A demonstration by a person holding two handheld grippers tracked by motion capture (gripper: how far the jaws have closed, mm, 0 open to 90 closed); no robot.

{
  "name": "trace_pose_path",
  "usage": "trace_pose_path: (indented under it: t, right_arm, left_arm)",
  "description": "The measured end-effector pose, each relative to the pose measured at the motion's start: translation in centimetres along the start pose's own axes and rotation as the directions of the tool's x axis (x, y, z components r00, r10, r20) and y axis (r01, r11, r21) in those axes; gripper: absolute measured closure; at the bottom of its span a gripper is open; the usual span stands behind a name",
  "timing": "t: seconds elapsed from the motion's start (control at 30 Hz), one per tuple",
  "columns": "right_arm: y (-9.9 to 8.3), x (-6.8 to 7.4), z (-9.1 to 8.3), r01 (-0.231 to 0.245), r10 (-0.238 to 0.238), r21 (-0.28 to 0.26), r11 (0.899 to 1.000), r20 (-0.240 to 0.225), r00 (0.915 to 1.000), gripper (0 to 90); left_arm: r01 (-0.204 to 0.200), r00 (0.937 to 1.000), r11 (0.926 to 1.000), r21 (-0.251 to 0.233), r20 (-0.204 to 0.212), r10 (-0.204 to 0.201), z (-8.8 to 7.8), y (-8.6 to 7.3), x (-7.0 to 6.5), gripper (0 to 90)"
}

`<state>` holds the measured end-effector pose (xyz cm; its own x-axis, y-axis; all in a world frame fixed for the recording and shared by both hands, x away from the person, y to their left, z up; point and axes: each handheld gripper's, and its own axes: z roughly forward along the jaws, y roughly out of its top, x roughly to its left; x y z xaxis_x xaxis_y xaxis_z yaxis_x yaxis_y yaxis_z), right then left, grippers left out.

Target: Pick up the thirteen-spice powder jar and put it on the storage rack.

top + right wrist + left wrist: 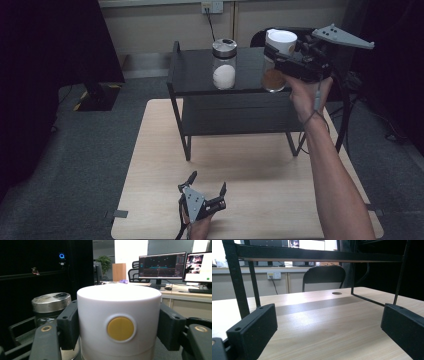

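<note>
A jar of brown stuff (273, 78) with a white lid (281, 40) is at the right end of the black rack's top shelf (195, 75). My right gripper (278, 52) is shut on that lid, and whether the jar rests on the shelf or hangs just above it I cannot tell. In the right gripper view the white lid (118, 315), with a yellow dot on it, sits between the two jaws of the right gripper (118, 327). A glass jar of white stuff with a metal lid (224, 64) stands mid-shelf, also seen as the metal-lidded jar (51, 302). My left gripper (207, 182) rests open near the table's front edge, the left gripper (328, 327) holding nothing.
The black two-tier rack stands on the far half of the wooden table (250, 170), its legs (237, 282) ahead of the left gripper. A black chair (323, 277) stands behind the table, and a cable hole (336, 293) is in the tabletop. Monitors (162, 265) stand on a far desk.
</note>
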<state>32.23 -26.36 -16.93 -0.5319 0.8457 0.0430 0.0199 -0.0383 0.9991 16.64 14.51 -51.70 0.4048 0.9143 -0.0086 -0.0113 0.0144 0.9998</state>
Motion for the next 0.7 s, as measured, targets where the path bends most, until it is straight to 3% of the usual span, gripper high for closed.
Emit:
trace_pose_path:
  t: [0.27,0.47,0.7]
  right_arm:
    - [-0.7,0.5,1.2,-0.001,0.002,-0.028,1.000,0.038,0.9993,30.7]
    - [-1.2,0.9,1.8,0.023,-0.021,-0.044,0.999,0.056,0.9982,30.6]
    - [-1.7,1.0,1.6,0.030,-0.026,-0.063,0.998,0.058,0.9980,30.4]
  left_arm:
    - [0.000,1.0000,1.0000,0.000,-0.001,0.000,0.0,0.0,0.0,0.4]
    - [-0.001,1.0000,1.0000,0.000,-0.002,0.001,0.0,0.0,0.0,0.4]
    - [0.000,1.0000,1.0000,0.000,-0.002,0.000,0.0,0.0,0.0,0.4]
